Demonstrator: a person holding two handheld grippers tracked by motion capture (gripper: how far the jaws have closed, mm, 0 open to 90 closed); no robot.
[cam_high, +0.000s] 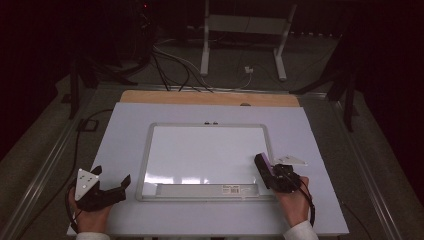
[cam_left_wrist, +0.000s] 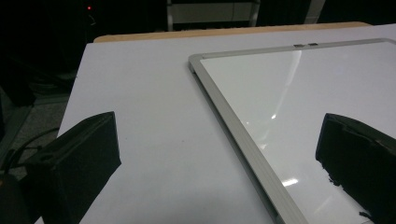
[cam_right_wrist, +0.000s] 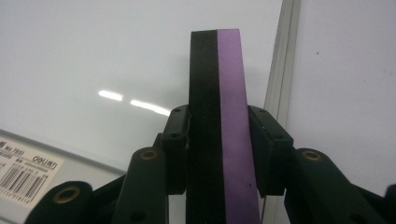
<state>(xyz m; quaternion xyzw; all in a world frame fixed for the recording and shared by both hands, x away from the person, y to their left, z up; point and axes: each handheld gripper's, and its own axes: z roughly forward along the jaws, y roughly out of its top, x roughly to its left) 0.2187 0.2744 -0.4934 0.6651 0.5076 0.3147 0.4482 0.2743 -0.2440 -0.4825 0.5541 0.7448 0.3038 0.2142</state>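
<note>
We clamp the purple-and-black eraser (cam_right_wrist: 218, 126) in our right gripper (cam_high: 267, 170), over the whiteboard (cam_high: 205, 150) at its near right corner. Our left gripper (cam_high: 107, 185) rests near left on the table (cam_high: 125, 125), jaws wide, empty.

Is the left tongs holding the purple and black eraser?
No, the left tongs stand open and empty beside the whiteboard, while the right tongs clamp the eraser.

The high view looked down from above; both gripper views sat low and close, all 3 sharing the silver-framed glossy whiteboard (cam_high: 210, 150) (cam_left_wrist: 299, 93) (cam_right_wrist: 93, 56).
</note>
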